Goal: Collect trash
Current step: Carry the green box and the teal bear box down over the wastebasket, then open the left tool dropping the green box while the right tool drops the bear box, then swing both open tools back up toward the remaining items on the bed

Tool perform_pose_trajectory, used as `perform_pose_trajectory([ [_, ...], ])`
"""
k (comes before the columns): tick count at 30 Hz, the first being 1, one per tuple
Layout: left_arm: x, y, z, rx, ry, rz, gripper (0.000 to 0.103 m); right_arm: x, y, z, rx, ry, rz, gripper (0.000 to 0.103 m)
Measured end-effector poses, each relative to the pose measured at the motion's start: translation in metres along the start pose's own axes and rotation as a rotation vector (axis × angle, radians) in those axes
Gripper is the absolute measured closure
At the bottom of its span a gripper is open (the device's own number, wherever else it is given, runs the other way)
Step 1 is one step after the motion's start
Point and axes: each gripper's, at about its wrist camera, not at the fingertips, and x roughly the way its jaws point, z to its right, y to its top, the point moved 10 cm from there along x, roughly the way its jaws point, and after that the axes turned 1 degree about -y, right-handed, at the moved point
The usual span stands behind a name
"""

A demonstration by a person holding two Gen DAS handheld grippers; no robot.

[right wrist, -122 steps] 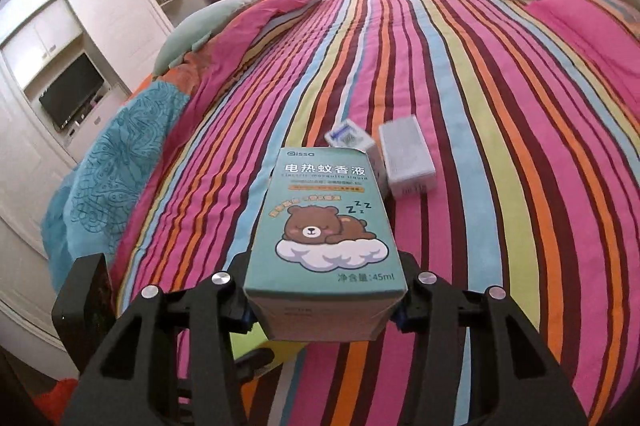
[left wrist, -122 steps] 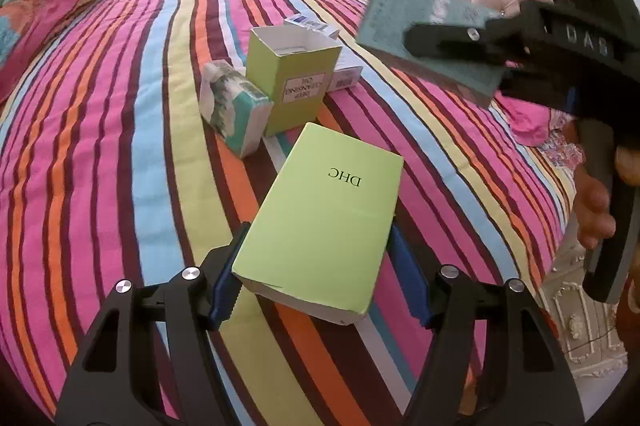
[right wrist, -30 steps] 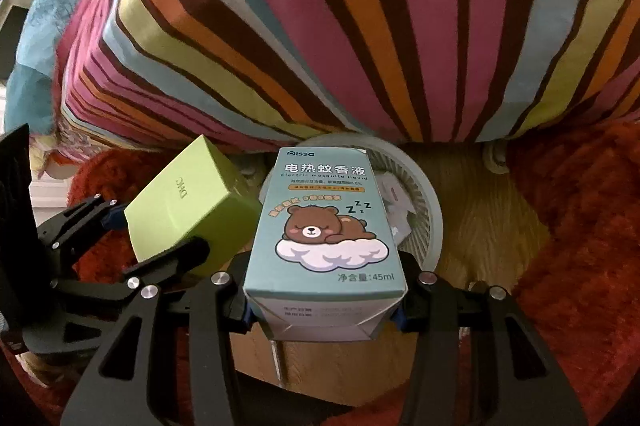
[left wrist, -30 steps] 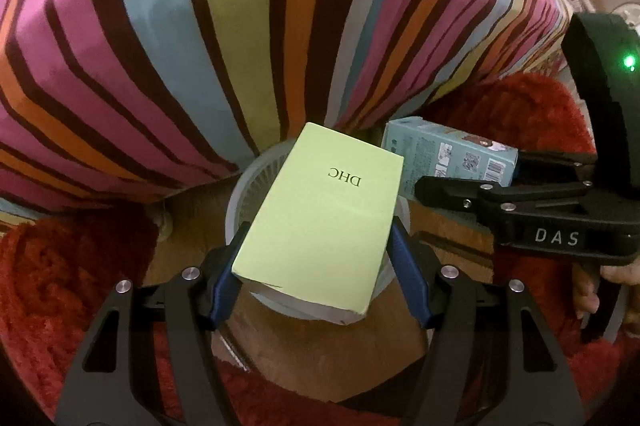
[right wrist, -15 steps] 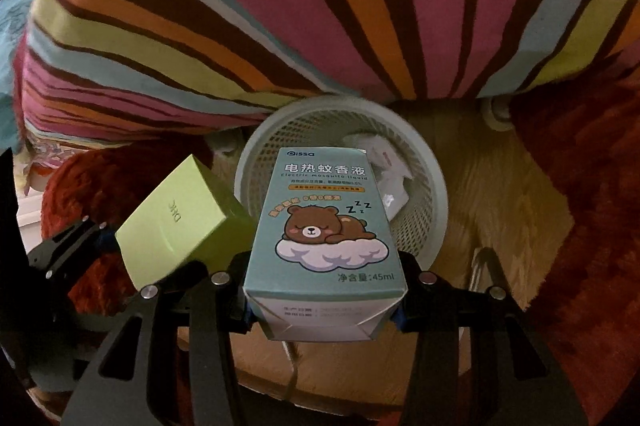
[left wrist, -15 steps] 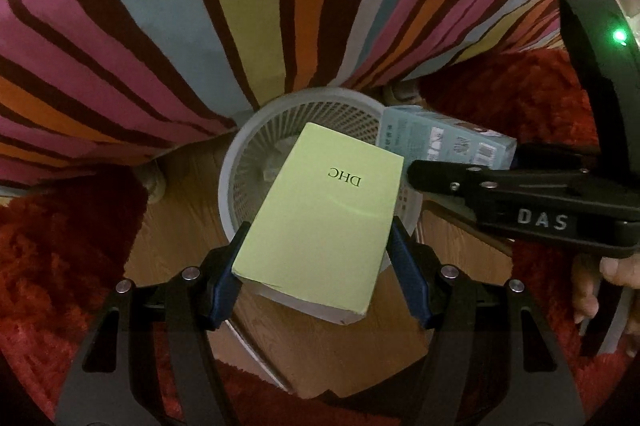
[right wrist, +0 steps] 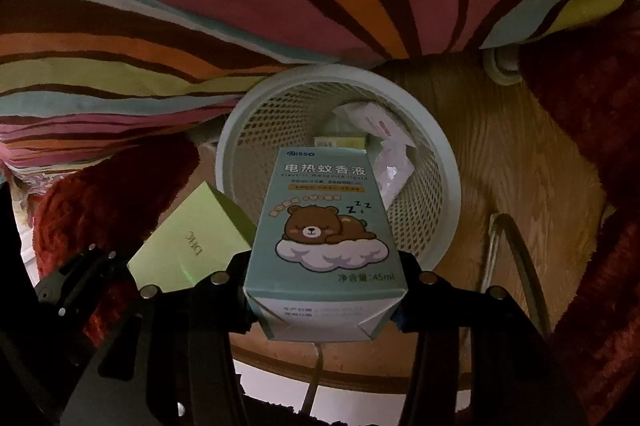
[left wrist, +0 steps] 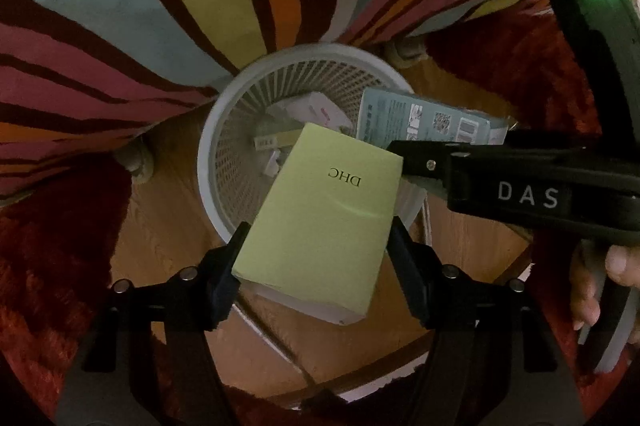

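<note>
My left gripper is shut on a green DHC box and holds it over the near rim of a white mesh wastebasket. My right gripper is shut on a teal mosquito-liquid box with a sleeping bear, also over the basket. The teal box shows in the left wrist view at the basket's right rim, and the green box shows in the right wrist view at the basket's left. Several boxes and wrappers lie inside the basket.
The basket stands on a wooden floor against the hanging striped bedspread. Red shaggy rug lies on both sides. A round bed foot sits left of the basket. A cable runs along the floor at the right.
Both grippers have moved down and closer to the basket with their boxes still held. The basket looks larger and its contents now show.
</note>
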Motion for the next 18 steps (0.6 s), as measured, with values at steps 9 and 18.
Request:
perform_pose_trajectory([
  [9,0.015,-0.005,-0.005,-0.057,-0.005,-0.074,0.02,0.004,0.003,0.004,0.055,0.022,-0.021,0.015],
  [18,0.016,-0.004,-0.007,-0.068,-0.023,-0.067,0.02,0.005,0.006,0.011,0.111,0.039,-0.023,0.015],
])
